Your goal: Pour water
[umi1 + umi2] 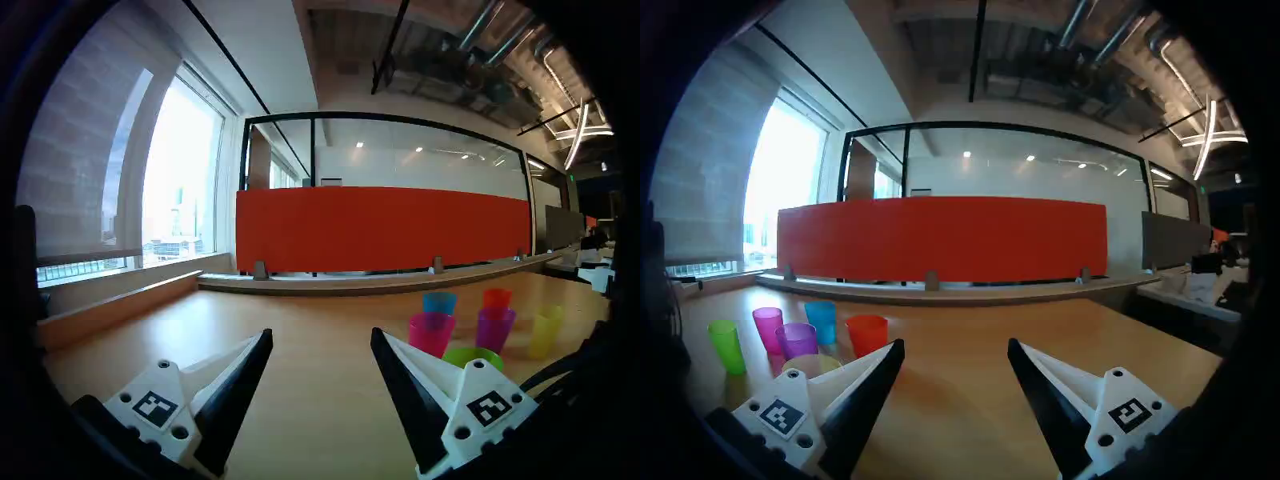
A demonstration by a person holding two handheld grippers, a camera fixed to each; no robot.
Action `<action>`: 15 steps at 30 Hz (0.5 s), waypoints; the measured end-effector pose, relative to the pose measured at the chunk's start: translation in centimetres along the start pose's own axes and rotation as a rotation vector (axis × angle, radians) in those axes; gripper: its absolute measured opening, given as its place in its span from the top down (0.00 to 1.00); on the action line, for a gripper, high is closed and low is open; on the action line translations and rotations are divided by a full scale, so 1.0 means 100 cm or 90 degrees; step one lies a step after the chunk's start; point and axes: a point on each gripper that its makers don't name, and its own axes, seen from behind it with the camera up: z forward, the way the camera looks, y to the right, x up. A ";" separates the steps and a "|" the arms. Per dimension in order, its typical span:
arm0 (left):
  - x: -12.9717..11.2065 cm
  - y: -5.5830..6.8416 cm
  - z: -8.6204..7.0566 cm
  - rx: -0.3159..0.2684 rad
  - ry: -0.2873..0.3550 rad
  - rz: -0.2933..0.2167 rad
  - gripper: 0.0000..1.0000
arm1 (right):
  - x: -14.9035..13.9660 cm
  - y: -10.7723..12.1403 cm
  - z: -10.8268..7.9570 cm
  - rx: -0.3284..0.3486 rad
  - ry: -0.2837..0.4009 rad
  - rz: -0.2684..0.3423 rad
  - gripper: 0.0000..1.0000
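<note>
The left gripper [321, 334] and right gripper [955, 344] hover with fingers released and empty over the worktop [240, 308], likely poised to pick among the clustered cups [430, 332].

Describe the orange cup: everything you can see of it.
The orange cup is a tapered tumbler, plastic by its look, wider at the open rim. It stands upright on the wooden table, rightmost of its group, beside the blue cup. Nothing grips it. Whether it holds water cannot be told.
</note>
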 end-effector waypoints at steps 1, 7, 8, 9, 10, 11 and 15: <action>0.001 0.001 0.001 -0.002 0.001 -0.001 0.09 | 0.000 0.000 0.000 -0.001 0.001 0.000 0.00; 0.030 -0.006 0.001 0.003 0.027 -0.014 0.09 | 0.010 0.001 0.000 -0.005 0.007 -0.001 0.00; 0.036 -0.008 0.002 0.004 0.033 -0.016 0.09 | 0.015 0.001 0.000 -0.005 0.009 -0.001 0.00; 0.041 -0.008 0.002 0.004 0.031 -0.018 0.09 | 0.021 0.001 -0.001 -0.007 0.008 -0.002 0.00; 0.044 -0.008 0.002 0.004 0.029 -0.019 0.09 | 0.026 0.001 -0.002 -0.009 0.007 -0.003 0.00; 0.047 -0.009 0.002 0.005 0.026 -0.020 0.09 | 0.031 0.001 -0.003 -0.011 0.007 -0.004 0.00; 0.063 -0.007 0.000 -0.001 0.007 -0.019 0.09 | 0.060 0.001 -0.007 -0.016 -0.001 -0.012 0.00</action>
